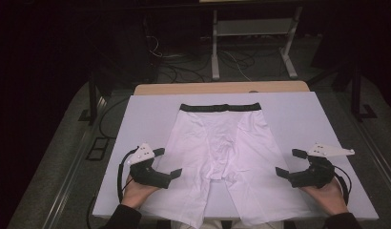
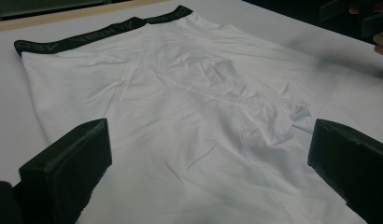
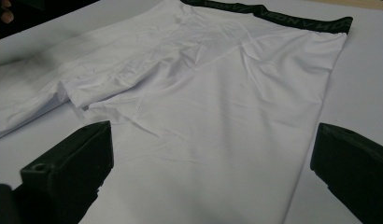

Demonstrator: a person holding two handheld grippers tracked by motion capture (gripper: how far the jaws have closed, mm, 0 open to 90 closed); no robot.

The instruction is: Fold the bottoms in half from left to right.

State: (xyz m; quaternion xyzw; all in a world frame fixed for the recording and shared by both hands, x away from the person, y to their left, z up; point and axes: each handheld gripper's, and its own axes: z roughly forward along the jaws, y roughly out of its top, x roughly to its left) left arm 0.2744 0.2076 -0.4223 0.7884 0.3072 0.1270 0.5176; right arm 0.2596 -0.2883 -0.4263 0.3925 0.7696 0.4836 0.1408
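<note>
Fingers [image 2: 68, 168] spread over shorts [image 2: 180, 116], hands [image 1: 136, 191] overhead

White shorts [image 1: 221, 152] lie flat and spread out on the white board [image 1: 298, 119], front up, roughly at its middle. A black waistband [image 1: 220, 107] with faint lettering runs along their far end, nearer the board's far edge; the two legs point toward the board's near edge and part from a crotch seam about midway. The left leg's hem reaches the near edge of the board, and the right leg's hem lies close to it. The cloth is mostly smooth, with small creases and puckers gathered around the crotch [image 2: 269, 112] and light wrinkles along the inner thighs [image 3: 115, 74]. The outer side seams run straight down from the waistband.
</note>
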